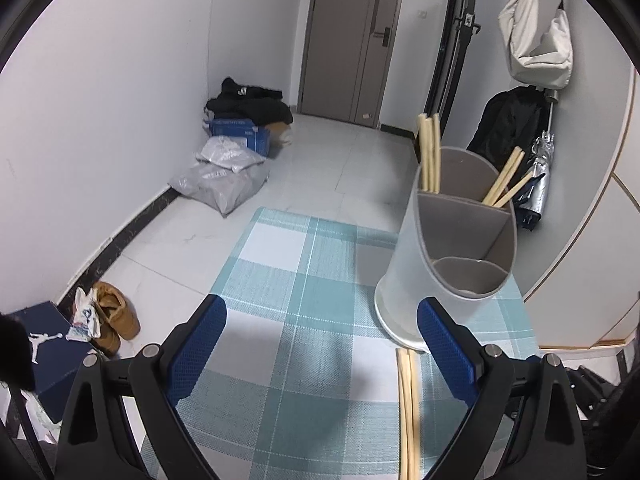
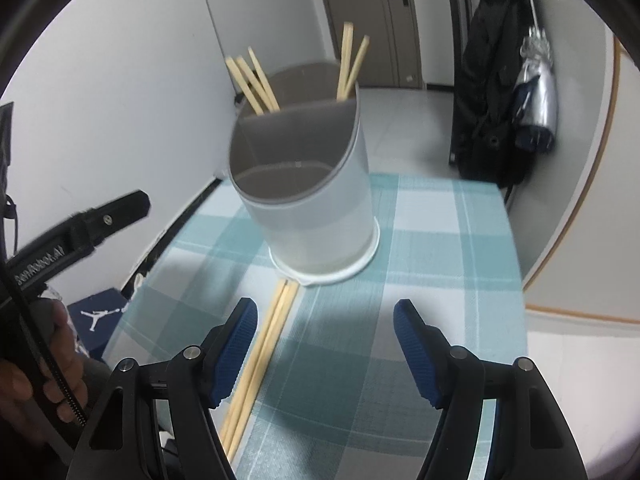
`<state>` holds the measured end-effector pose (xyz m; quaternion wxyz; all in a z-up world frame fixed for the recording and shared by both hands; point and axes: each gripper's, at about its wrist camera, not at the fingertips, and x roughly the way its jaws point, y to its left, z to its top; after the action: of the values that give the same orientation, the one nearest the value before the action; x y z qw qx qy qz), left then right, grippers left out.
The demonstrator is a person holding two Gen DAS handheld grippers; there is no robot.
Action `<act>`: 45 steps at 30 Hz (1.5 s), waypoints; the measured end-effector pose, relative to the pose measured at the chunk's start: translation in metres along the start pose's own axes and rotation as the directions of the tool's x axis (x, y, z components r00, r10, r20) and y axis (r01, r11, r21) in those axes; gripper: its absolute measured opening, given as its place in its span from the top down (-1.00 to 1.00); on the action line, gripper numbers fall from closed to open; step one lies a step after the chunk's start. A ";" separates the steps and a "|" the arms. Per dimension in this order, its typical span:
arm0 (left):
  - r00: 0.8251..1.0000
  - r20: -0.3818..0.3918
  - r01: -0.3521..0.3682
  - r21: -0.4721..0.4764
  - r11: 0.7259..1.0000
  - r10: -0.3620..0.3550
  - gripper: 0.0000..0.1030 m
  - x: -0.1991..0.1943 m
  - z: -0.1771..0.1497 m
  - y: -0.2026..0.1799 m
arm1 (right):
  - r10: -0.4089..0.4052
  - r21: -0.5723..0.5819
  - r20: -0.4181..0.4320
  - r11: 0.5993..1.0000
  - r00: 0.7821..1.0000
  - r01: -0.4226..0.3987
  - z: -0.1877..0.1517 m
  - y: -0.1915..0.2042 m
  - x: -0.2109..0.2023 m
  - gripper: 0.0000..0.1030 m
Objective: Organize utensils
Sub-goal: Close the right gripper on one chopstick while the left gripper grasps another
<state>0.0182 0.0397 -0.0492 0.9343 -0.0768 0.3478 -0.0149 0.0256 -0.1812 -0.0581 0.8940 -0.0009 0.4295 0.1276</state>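
Left tool [image 1: 320, 316] and right tool [image 2: 325, 318]: blue-padded jaws spread apart, nothing between the pads, both above the checked counter [image 2: 432, 248]. Loose chopsticks [image 2: 260, 360]: lying flat on the counter just below the left pad of the right tool, far ends touching the holder's base. Holder [image 2: 312, 200]: upright, divided; more chopsticks [image 2: 256, 84] stand in its rear compartments.

Utensil holder [image 1: 404, 280]: pale grey, cylindrical, divided into compartments, upright on checked cloth, right of centre in left view. Chopsticks in holder [image 1: 430, 152]: light wood, leaning in rear compartments. Loose chopsticks [image 2: 260, 356]: bundled flat on cloth, touching holder base, running toward lower left in right view.
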 end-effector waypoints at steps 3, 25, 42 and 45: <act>1.000 -0.022 0.004 -0.009 1.000 -0.005 -0.84 0.006 -0.001 0.003 | -0.014 0.015 -0.048 1.000 0.999 0.015 0.000 0.000 0.016 -0.36; 0.993 -0.116 -0.008 -0.103 0.995 -0.004 -0.84 0.026 0.003 0.030 | -0.103 -0.102 -0.199 0.991 0.975 0.084 -0.009 0.038 0.076 0.18; 0.990 -0.143 -0.028 -0.130 0.991 0.009 -0.84 0.031 0.001 0.040 | -0.129 -0.138 -0.212 0.985 0.969 0.101 -0.012 0.041 0.072 0.88; 0.989 -0.147 -0.027 -0.135 0.991 0.007 -0.84 0.031 0.000 0.041 | -0.106 -0.132 -0.230 0.988 0.967 0.077 -0.017 0.033 0.063 0.88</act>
<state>0.0409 0.0779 -0.0754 0.8991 -0.1362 0.4159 0.0111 0.0431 -0.1366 -0.1138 0.8396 -0.0907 0.5240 0.1110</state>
